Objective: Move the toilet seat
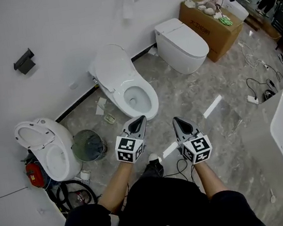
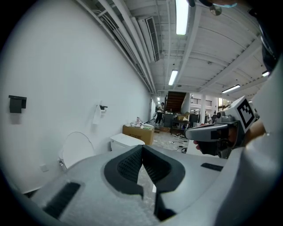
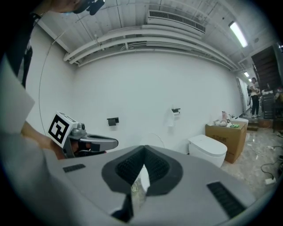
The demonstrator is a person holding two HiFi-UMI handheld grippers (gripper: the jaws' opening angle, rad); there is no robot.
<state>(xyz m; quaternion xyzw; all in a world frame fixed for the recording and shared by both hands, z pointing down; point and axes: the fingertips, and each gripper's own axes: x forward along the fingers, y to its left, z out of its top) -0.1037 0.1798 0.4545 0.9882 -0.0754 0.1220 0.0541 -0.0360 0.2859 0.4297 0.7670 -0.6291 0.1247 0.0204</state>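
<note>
Both arms are extended in front of the torso (image 1: 160, 206), elbows bent, with the left forearm (image 1: 114, 184) and right forearm (image 1: 212, 178) bare. The left hand-held gripper (image 1: 140, 119) has its jaws closed, pads meeting at the tip, with nothing between them. The right hand-held gripper (image 1: 177, 120) is in the same condition: jaws closed and empty. The two are side by side, apart, roughly parallel, pointing forward and slightly downward. The left marker cube (image 1: 130, 148) and right marker cube (image 1: 198, 149) face up in the head view. Each gripper view shows the other gripper alongside at about the same level.
</note>
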